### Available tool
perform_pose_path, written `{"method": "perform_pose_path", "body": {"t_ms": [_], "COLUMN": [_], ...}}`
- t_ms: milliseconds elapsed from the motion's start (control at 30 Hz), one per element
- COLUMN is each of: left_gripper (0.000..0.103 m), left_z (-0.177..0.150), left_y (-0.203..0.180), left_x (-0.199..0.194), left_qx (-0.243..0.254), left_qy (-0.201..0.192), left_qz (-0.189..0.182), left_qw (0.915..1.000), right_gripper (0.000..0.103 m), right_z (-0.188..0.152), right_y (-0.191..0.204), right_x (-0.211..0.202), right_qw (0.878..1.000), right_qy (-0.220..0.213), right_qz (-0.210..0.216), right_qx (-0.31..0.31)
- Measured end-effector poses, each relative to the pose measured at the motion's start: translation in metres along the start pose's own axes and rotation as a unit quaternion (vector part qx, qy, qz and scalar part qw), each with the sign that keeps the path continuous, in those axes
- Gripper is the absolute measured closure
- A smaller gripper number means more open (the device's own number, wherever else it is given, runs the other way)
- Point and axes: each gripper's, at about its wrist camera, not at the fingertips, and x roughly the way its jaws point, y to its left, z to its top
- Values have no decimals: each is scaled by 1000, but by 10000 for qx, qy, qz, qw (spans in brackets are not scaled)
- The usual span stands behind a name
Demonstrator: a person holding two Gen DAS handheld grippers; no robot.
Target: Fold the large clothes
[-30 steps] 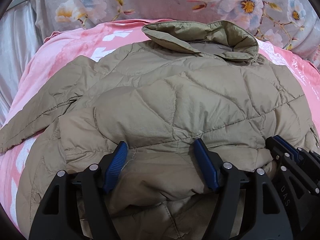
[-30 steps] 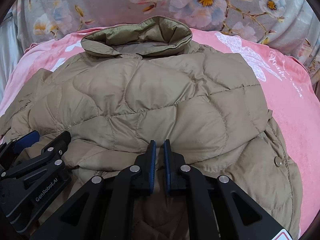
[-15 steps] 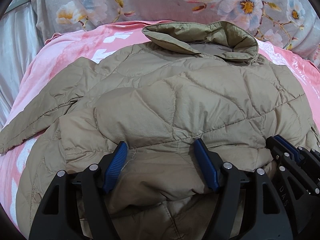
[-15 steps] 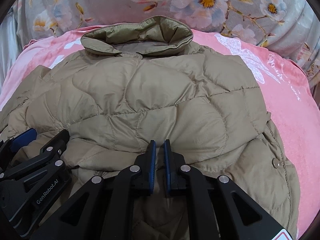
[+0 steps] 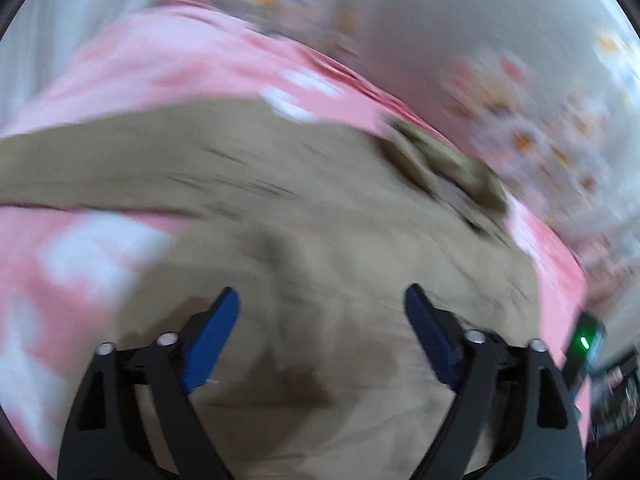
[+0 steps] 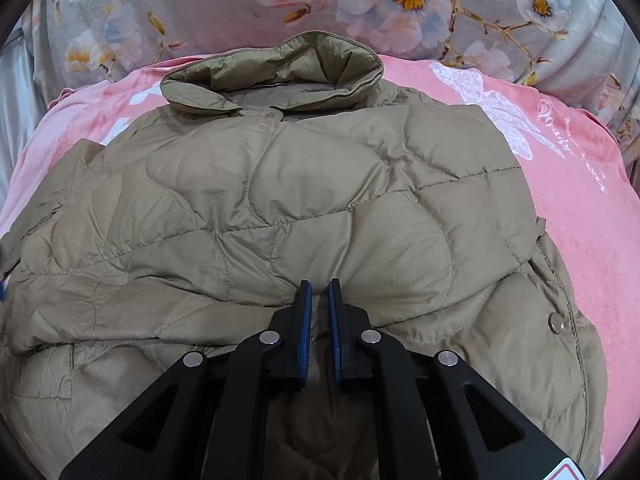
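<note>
While the left view was smeared by blur, these points were noted:
Left gripper (image 5: 322, 312): jaws were seen spread wide and opening; nothing was pinched between the blue pads (image 5: 210, 342).
Right gripper (image 6: 319, 300): jaws were nearly closed, and a fold of the jacket (image 6: 280, 208) was pinched at its near edge.
Jacket: it was spread on the pink blanket (image 6: 580, 220), collar (image 6: 276, 76) at the far side, beyond both grippers.
</note>
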Motion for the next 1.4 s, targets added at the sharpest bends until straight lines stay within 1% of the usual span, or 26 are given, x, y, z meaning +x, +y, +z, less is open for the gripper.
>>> {"method": "perform_pose_path", "body": {"t_ms": [100,167,200,233,300,333,433,467,500,533,567,600,667,700,733,800,867,967,1067,1167,1233,1267,1300,1333,1367,1400], "left_gripper": [14,14,14,14,14,14,17,25,41,51,74,86,97,98,99,100,100,100,100,97,93,81,65,57,46,41], "left_z": [25,41,46,52,58,59,61,62,66,71,76,83,106,110,124,141,149,146,119,73,42,27,9,-3,-17,-26], "left_y": [68,128,153,186,236,252,291,298,301,299,295,287,247,233,197,135,77,-19,-108,-173,-195,-202,-206,-205,-200,-191], "left_x": [-19,-27,-29,-31,-33,-33,-28,-26,-22,-18,-16,-14,-20,-26,-32,-46,-56,-69,-69,-48,-23,-7,12,20,29,35], "left_qx": [-474,-1014,-1280,-1634,-2190,-2371,-2888,-2980,-3041,-3022,-2964,-2846,-2223,-2033,-1644,-966,-414,346,1050,1631,1735,1736,1681,1622,1496,1351], "left_qy": [-215,-192,-172,-156,-186,-186,-179,-177,-159,-123,-96,-83,-273,-335,-460,-686,-803,-837,-529,-98,282,529,833,983,1109,1162], "left_qz": [703,1112,1214,1323,1440,1458,1392,1310,1191,1074,1006,976,974,909,748,402,63,-697,-1407,-1645,-1738,-1790,-1861,-1910,-1921,-1953], "left_qw": [9962,9884,9842,9775,9649,9603,9471,9454,9450,9471,9497,9536,9697,9743,9825,9921,9959,9934,9830,9727,9690,9670,9644,9631,9635,9644], "right_gripper": [95,90,84,75,62,59,58,57,56,55,54,53,53,52,52,52,52,52,52,47,47,47,47,47,47,47], "right_z": [0,0,-2,-4,-10,-13,-23,-27,-32,-36,-40,-46,-56,-61,-63,-70,-77,-82,-86,-90,-94,-95,-97,-99,-100,-101], "right_y": [-2,-4,-5,-6,-9,-12,-15,-16,-17,-19,-20,-22,-26,-28,-29,-34,-39,-47,-54,-60,-67,-68,-71,-74,-76,-78], "right_x": [-2,-7,-13,-20,-33,-40,-58,-63,-69,-74,-77,-81,-89,-92,-95,-102,-109,-117,-122,-126,-126,-126,-125,-125,-125,-126], "right_qw": [10000,9999,9999,9999,9996,9993,9991,9990,9990,9989,9988,9987,9985,9985,9985,9983,9976,9967,9964,9958,9952,9950,9946,9942,9941,9940], "right_qy": [-2,-16,-48,-104,-194,-225,-243,-247,-239,-231,-219,-191,-191,-194,-201,-233,-246,-252,-255,-273,-236,-216,-184,-160,-148,-148], "right_qz": [57,103,103,97,141,187,266,269,274,277,282,292,248,204,170,97,113,122,104,53,42,40,37,42,56,78], "right_qx": [26,53,75,94,169,212,237,238,257,298,334,382,453,469,477,525,636,766,806,872,949,976,1020,1060,1076,1078]}}
